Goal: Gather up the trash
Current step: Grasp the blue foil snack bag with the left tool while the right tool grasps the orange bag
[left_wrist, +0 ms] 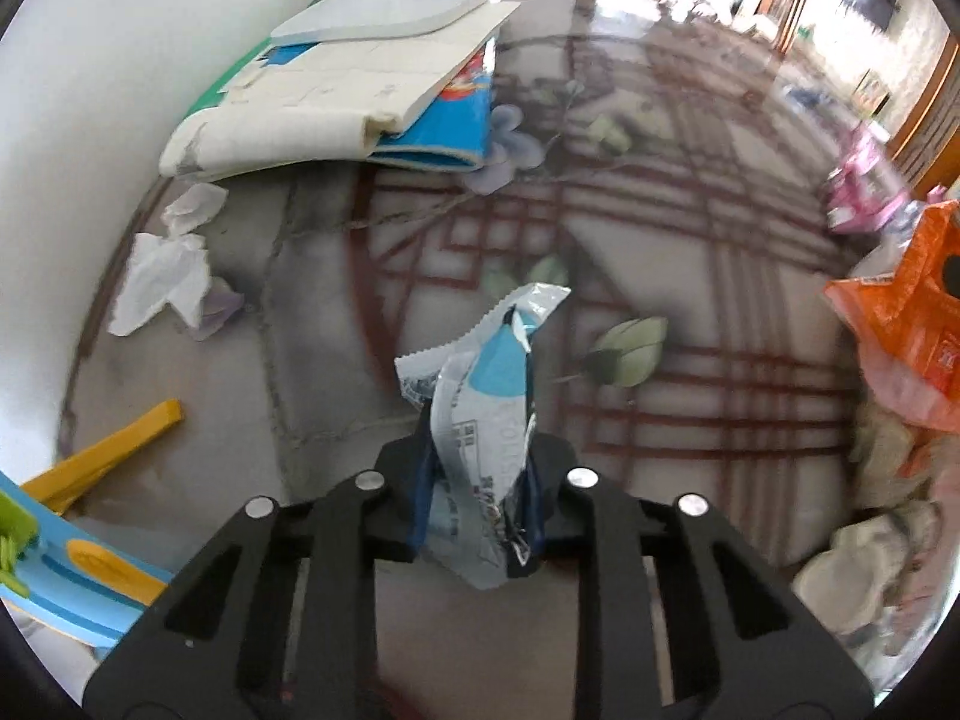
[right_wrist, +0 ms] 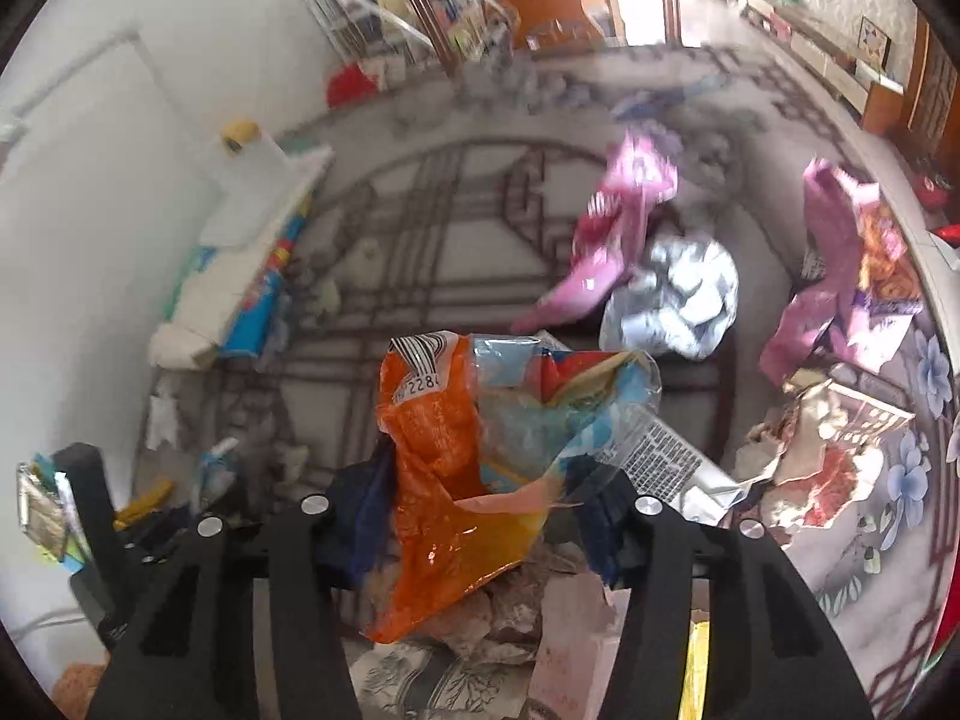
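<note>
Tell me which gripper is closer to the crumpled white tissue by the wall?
Left. The left gripper is nearer to the crumpled white tissue; the right gripper sits farther across the table, with the tissue beyond the left one.

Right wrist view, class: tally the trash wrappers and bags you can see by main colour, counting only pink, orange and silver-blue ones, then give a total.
Pink: 2, one wrapper mid-table, another further right.
Orange: 1, the bag held in the right claw.
Silver-blue: 1, the crumpled wrapper beside the first pink one.
Total: 4
</note>
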`<action>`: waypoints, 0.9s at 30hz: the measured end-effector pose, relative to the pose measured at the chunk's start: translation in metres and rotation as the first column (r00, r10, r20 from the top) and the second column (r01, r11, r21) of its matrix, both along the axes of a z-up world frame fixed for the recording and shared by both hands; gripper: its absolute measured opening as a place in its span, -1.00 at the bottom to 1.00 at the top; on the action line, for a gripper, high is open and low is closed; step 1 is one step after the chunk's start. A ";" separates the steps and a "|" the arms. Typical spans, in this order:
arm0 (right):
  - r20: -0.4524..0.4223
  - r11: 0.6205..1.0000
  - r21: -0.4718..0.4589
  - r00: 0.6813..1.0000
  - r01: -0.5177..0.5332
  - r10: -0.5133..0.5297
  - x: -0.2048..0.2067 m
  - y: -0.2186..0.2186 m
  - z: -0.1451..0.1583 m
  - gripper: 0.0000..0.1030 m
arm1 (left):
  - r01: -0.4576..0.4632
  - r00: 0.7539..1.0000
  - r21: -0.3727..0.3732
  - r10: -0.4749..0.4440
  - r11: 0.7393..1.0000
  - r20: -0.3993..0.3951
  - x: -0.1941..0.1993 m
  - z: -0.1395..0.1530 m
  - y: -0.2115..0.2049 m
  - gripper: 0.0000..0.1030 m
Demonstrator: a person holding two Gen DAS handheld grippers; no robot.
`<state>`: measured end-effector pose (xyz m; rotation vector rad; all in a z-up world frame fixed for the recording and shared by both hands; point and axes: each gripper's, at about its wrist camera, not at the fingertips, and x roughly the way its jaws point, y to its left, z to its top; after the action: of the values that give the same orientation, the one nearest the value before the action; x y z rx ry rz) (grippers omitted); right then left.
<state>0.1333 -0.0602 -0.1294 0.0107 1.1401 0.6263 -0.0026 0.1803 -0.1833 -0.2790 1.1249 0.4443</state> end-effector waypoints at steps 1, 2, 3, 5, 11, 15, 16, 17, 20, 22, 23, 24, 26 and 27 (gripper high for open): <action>0.019 1.000 0.028 1.000 -0.001 0.000 -0.003 -0.006 0.009 -0.02 | 0.007 1.000 -0.012 -0.007 1.000 0.016 0.000 0.004 -0.002 -0.59; 0.031 0.999 0.046 1.000 -0.002 0.000 -0.006 -0.011 0.017 -0.02 | 0.019 0.999 -0.026 -0.018 0.999 0.038 0.001 0.009 -0.006 -0.60; 0.046 0.998 0.069 0.999 -0.002 -0.001 -0.010 -0.019 0.027 -0.02 | 0.033 0.998 -0.043 -0.030 0.999 0.063 0.002 0.014 -0.010 -0.60; 0.076 0.996 0.089 0.997 0.004 -0.011 -0.017 -0.031 0.041 -0.01 | 0.073 0.991 -0.067 -0.064 0.995 0.119 0.005 0.029 -0.021 -0.60; 0.173 0.990 0.098 0.977 0.106 -0.122 -0.045 -0.083 0.067 0.01 | 0.190 0.960 -0.098 -0.164 0.977 0.226 0.021 0.064 -0.061 -0.60; 0.174 0.975 0.110 0.962 0.194 -0.211 -0.057 -0.111 0.071 0.02 | 0.280 0.934 -0.117 -0.242 0.953 0.263 0.035 0.077 -0.092 -0.60; 0.185 0.974 0.098 0.958 0.204 -0.219 -0.060 -0.116 0.071 0.02 | 0.305 0.926 -0.120 -0.265 0.945 0.268 0.039 0.080 -0.102 -0.60; 0.201 0.973 0.079 0.952 0.217 -0.229 -0.064 -0.122 0.072 0.02 | 0.329 0.918 -0.126 -0.286 0.936 0.273 0.044 0.082 -0.111 -0.60; 0.224 0.962 0.055 0.935 0.269 -0.274 -0.074 -0.141 0.072 0.03 | 0.384 0.898 -0.134 -0.335 0.914 0.287 0.057 0.088 -0.132 -0.60; 0.229 0.950 0.047 0.923 0.307 -0.310 -0.080 -0.159 0.071 0.04 | 0.417 0.883 -0.125 -0.368 0.900 0.292 0.066 0.091 -0.149 -0.60; 0.226 0.946 0.044 0.919 0.323 -0.324 -0.081 -0.166 0.069 0.04 | 0.428 0.878 -0.122 -0.380 0.896 0.293 0.069 0.092 -0.156 -0.60; 0.220 0.940 0.046 0.914 0.338 -0.340 -0.082 -0.175 0.068 0.04 | 0.441 0.872 -0.117 -0.394 0.890 0.291 0.074 0.093 -0.163 -0.60; 0.205 0.928 0.057 0.905 0.369 -0.373 -0.083 -0.194 0.065 0.04 | 0.456 0.865 -0.109 -0.411 0.883 0.288 0.078 0.094 -0.176 -0.60; 0.203 0.923 0.059 0.901 0.380 -0.384 -0.082 -0.201 0.063 0.04 | 0.463 0.862 -0.104 -0.420 0.880 0.282 0.082 0.094 -0.184 -0.60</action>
<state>0.0508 -0.2614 -0.0662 0.1768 0.8925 0.2774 0.0796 -0.0038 -0.0893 -0.2070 0.9382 -0.0992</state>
